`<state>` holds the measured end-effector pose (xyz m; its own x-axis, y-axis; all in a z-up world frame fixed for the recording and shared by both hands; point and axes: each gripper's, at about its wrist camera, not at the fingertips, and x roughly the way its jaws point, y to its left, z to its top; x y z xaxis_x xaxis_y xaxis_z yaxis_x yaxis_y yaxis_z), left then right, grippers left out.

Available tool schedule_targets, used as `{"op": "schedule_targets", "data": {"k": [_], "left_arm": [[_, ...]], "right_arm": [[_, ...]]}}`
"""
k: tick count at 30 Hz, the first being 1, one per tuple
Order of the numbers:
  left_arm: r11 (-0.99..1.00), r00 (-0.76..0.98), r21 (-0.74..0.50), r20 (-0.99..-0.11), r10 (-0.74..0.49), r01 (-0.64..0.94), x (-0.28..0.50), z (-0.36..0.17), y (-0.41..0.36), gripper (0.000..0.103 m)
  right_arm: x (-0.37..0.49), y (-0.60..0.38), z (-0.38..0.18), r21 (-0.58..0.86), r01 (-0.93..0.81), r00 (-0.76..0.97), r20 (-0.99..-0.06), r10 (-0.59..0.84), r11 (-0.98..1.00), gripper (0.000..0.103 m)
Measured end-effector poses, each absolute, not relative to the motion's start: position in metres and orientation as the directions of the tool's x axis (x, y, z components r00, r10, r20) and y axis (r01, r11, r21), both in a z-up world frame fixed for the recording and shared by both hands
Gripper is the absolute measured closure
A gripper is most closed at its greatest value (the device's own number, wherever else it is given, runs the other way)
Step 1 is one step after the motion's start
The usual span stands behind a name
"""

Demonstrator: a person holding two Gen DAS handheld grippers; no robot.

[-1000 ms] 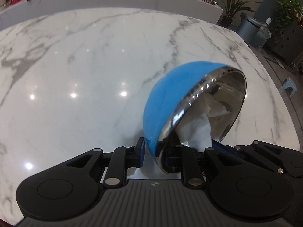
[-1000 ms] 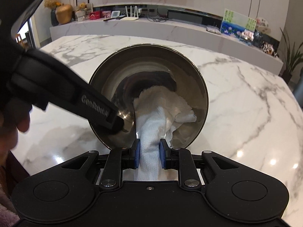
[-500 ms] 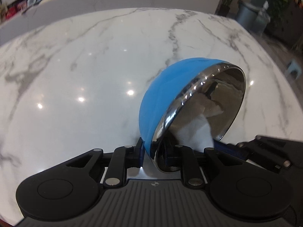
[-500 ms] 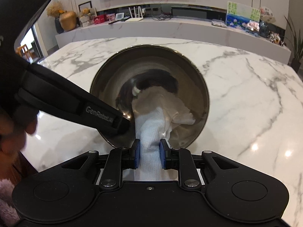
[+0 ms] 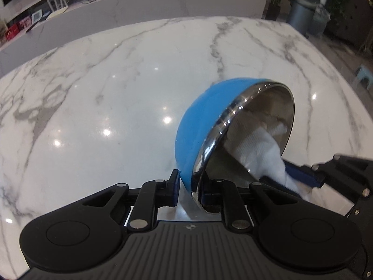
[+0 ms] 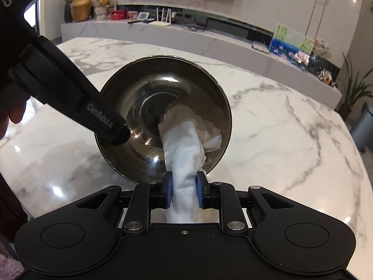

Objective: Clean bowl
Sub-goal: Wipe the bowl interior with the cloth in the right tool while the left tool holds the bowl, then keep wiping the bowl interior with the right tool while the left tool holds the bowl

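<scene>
In the left wrist view the left claw [image 5: 188,192] was clenched on the rim of the bowl [image 5: 205,126], one blue pad against the blue outside and the other inside the shiny steel lip, its jaws having just closed a little further on that rim. The bowl stood tipped on edge right of centre, above the white marble counter [image 5: 93,88], its mouth turned toward the lower right of the frame. A white paper towel [image 5: 263,154] lay against the steel inside, and the right claw [image 5: 289,177] reached in from the lower right edge, gripping it.

In the right wrist view the bowl [image 6: 149,107] sat at centre frame with its open steel inside facing the camera. The right claw [image 6: 184,192] was clenched on the paper towel [image 6: 181,154], which ran up from between the blue pads and pressed against the lower right part of the bowl's inner wall. The left claw [image 6: 119,137] came in from the upper left as a black finger, its tip on the bowl's left rim. The marble counter [image 6: 291,135] spread out behind and to the right.
</scene>
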<state>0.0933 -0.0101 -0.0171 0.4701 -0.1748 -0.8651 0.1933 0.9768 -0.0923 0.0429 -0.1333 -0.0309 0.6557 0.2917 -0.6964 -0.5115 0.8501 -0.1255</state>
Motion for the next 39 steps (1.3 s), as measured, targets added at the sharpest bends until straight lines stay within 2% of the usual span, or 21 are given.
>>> {"op": "schedule_targets", "data": {"k": [3,10,23,32,35,39], "left_arm": [[0.971,0.483,-0.184,-0.843,-0.237,0.154,0.095,-0.02,-0.002,0.086],[0.963,0.491,-0.234,-0.828,-0.271,0.136,0.098,-0.034,-0.004,0.084],[0.961,0.436,-0.169,-0.865,-0.251,0.218,0.094,-0.027,-0.012,0.089],[0.947,0.36,-0.11,-0.907,-0.22,0.302,0.086,-0.017,-0.014,0.089],[0.946,0.348,-0.127,-0.909,-0.231,0.298,0.085,-0.014,-0.009,0.089],[0.952,0.356,-0.116,-0.909,-0.217,0.285,0.086,-0.015,-0.007,0.089]], "right_arm": [[0.046,-0.137,-0.031,-0.08,-0.504,0.64,-0.703,0.309,0.86,0.084],[0.045,-0.138,-0.025,-0.035,-0.521,0.628,-0.693,0.355,0.853,0.084],[0.049,-0.132,-0.015,-0.018,-0.541,0.623,-0.68,0.386,0.841,0.084],[0.045,-0.125,-0.019,0.025,-0.598,0.549,-0.714,0.433,0.801,0.084],[0.044,-0.126,-0.019,0.009,-0.605,0.544,-0.726,0.421,0.796,0.084],[0.041,-0.125,-0.019,-0.09,-0.585,0.596,-0.722,0.352,0.806,0.084]]}}
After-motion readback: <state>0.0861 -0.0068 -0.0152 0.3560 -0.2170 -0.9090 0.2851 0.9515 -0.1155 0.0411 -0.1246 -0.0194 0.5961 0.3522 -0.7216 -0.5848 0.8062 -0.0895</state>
